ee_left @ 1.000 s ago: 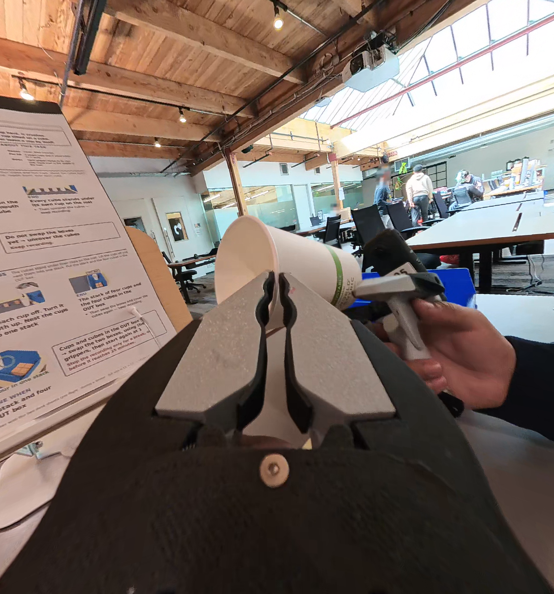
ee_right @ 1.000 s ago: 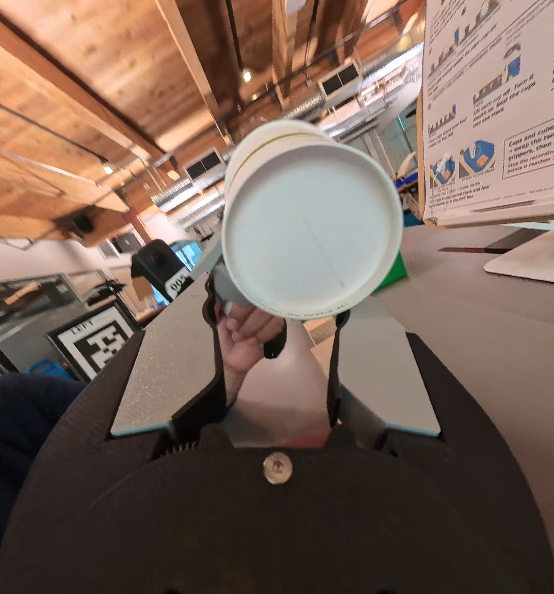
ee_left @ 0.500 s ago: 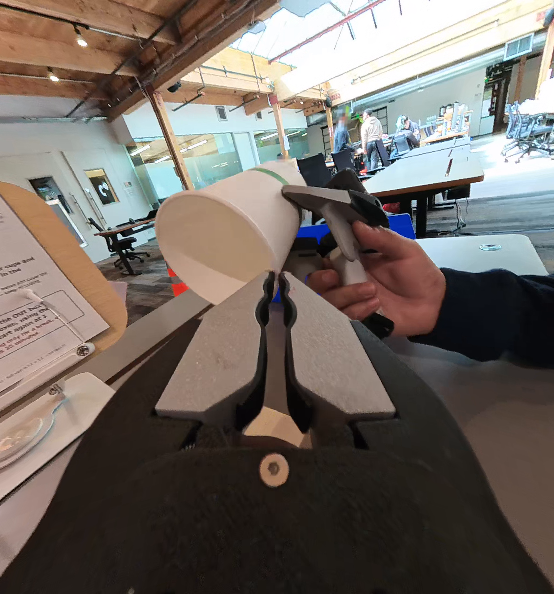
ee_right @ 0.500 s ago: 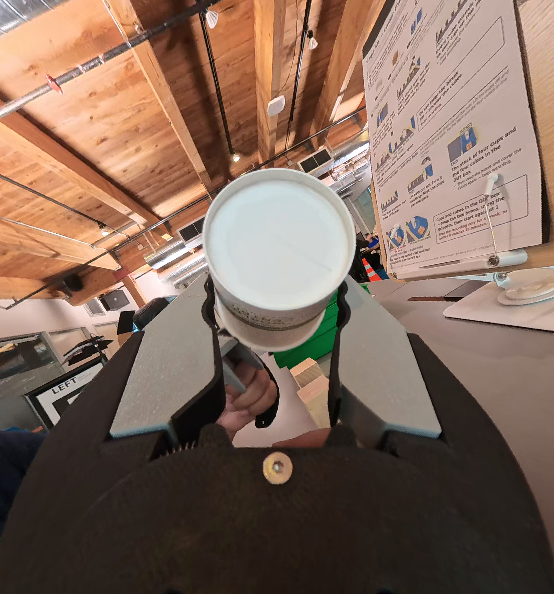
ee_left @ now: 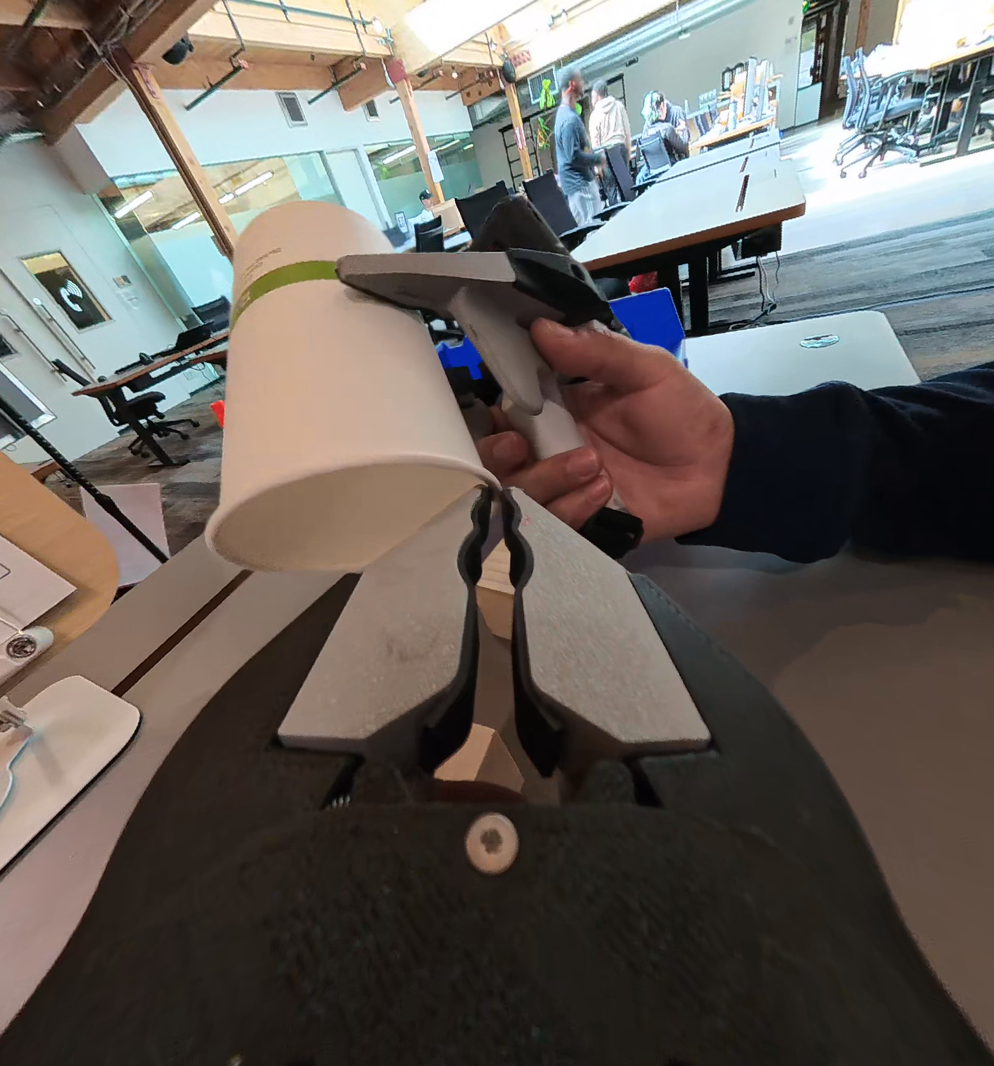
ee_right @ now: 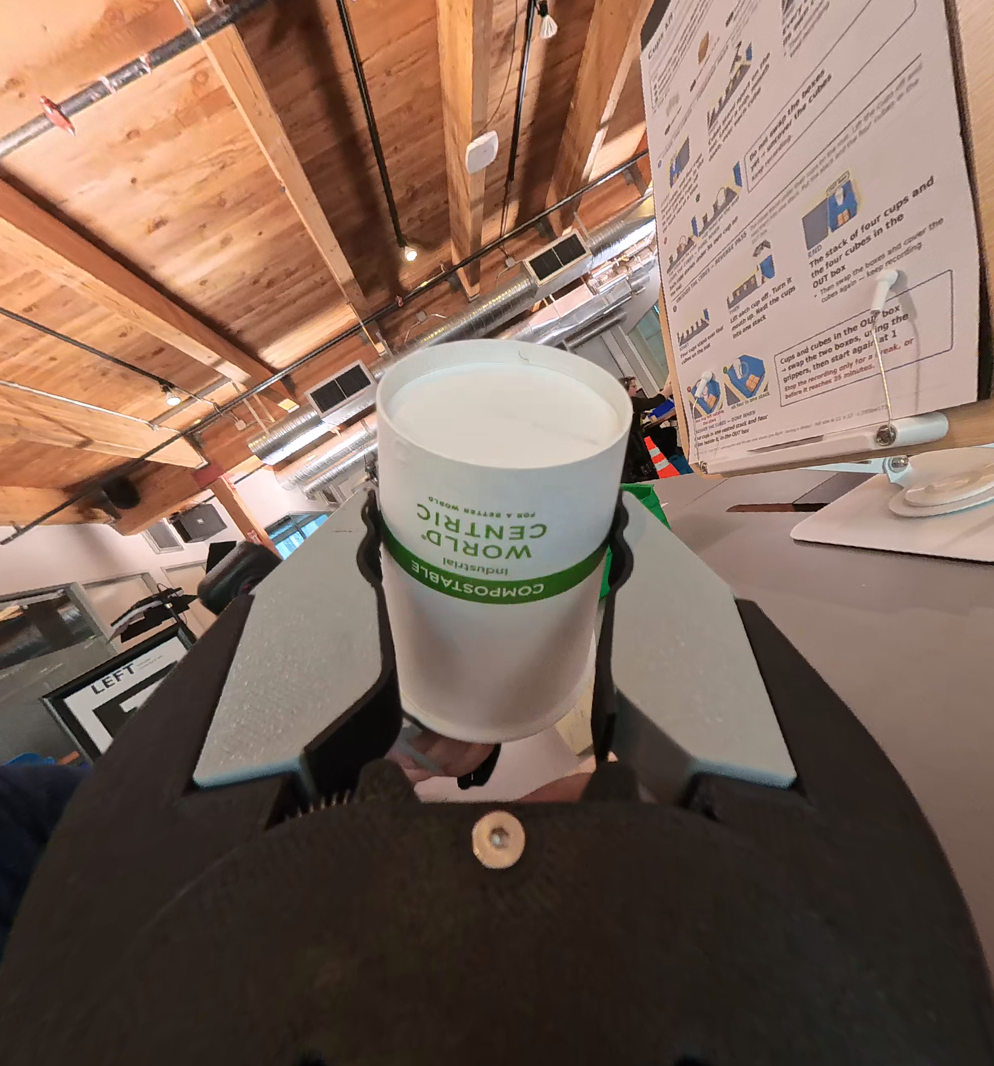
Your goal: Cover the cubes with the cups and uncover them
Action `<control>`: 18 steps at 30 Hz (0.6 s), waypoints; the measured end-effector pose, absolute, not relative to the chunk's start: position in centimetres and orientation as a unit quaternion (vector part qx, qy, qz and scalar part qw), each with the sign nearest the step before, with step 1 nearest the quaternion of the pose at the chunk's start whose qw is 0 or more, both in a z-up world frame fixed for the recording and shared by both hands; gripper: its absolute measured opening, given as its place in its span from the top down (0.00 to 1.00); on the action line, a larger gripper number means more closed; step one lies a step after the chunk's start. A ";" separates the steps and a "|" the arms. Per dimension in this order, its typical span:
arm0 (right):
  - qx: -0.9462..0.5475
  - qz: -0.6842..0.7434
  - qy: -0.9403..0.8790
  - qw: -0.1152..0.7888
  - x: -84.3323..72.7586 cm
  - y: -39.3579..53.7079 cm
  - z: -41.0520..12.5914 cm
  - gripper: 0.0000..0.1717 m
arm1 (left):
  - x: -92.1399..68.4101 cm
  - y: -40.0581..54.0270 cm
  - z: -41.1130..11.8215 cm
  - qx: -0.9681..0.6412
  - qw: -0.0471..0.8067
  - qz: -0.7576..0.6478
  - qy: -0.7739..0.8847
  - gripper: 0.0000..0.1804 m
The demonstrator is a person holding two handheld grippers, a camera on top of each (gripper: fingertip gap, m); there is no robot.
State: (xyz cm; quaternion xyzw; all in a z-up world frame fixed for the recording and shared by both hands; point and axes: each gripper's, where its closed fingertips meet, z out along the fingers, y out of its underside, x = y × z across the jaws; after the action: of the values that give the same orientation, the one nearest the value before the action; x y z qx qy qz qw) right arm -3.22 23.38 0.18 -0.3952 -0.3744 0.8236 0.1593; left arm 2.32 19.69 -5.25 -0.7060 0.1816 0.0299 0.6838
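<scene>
**Cup turned mouth-down, held by two grippers at once**

Left wrist view: the left gripper (ee_left: 493, 496) has its fingers drawn almost together, nipping the rim of the white paper cup (ee_left: 333, 392) at the mouth's right edge. The cup is tilted, mouth facing down and toward the camera, base up and away. The right gripper (ee_left: 362, 282), gripped by a hand (ee_left: 627, 427), reaches in from the right and lies against the cup's side at its green band. Below, through the gap between the fingers, pale wooden cubes (ee_left: 477, 761) show on the grey tabletop (ee_left: 829, 663), near its front edge.

Right wrist view: the right gripper (ee_right: 497, 554) stands wide, both pads pressed on the cup (ee_right: 494, 577) at the green band; the cup's closed base points up and away. An instruction sheet (ee_right: 800, 231) on a stand sits toward the tabletop's far right corner.

The step in hand looks like covering: the cup is being inverted for lowering over a cube. Next, the rim pinch probably has to let go so the right gripper alone can set the mouth squarely around a cube.

Only the left view shows the rim pinch, the open mouth and the cubes; only the right shows both pads clamping and the sheet.
</scene>
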 end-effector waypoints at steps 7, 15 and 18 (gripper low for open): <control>-0.393 0.810 -0.393 0.184 -3.1 23.3 0.1 0.55 | 2.4 19.9 -5.6 -0.708 0.684 0.025 0.175 0.99; -0.393 0.802 -0.391 0.222 -2.5 24.9 0.8 0.55 | 1.6 19.4 -4.3 -0.685 0.714 0.016 0.145 0.92; -0.389 0.802 -0.394 0.224 -2.3 25.0 0.9 0.55 | 1.3 19.2 -3.8 -0.676 0.726 -0.003 0.126 0.88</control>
State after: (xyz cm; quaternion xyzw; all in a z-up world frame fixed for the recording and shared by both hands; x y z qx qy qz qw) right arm -2.27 24.98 0.93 -0.3892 -0.3938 0.8020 0.2242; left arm 1.32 19.24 -3.77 -0.6757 0.1262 -0.0029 0.7263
